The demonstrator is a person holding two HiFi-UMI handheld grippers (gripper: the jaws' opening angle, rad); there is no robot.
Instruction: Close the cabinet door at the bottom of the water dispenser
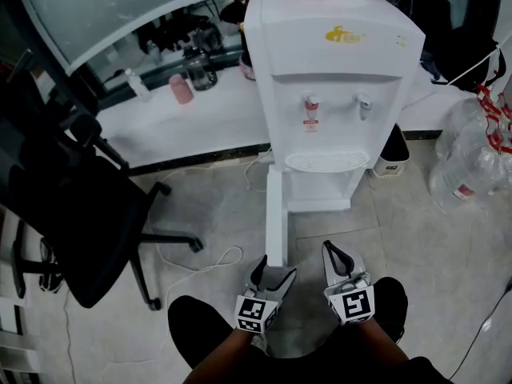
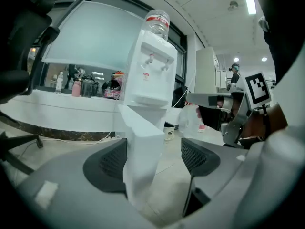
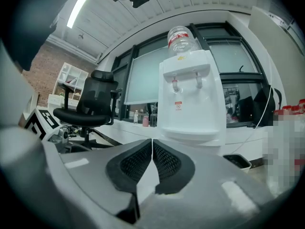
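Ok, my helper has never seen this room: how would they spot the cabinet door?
Find the white water dispenser against the counter. From its base a narrow white cabinet door juts toward the viewer. Unlike the flush front above, it stands open, edge-on, its end inside the open left claw.

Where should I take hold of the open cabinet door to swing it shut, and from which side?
Grip the cabinet door at its free vertical edge, coming from the front. It is a thin upright panel that stands edge-on toward you, with its far end at the water dispenser. The left tool has its open jaws to either side of that edge.
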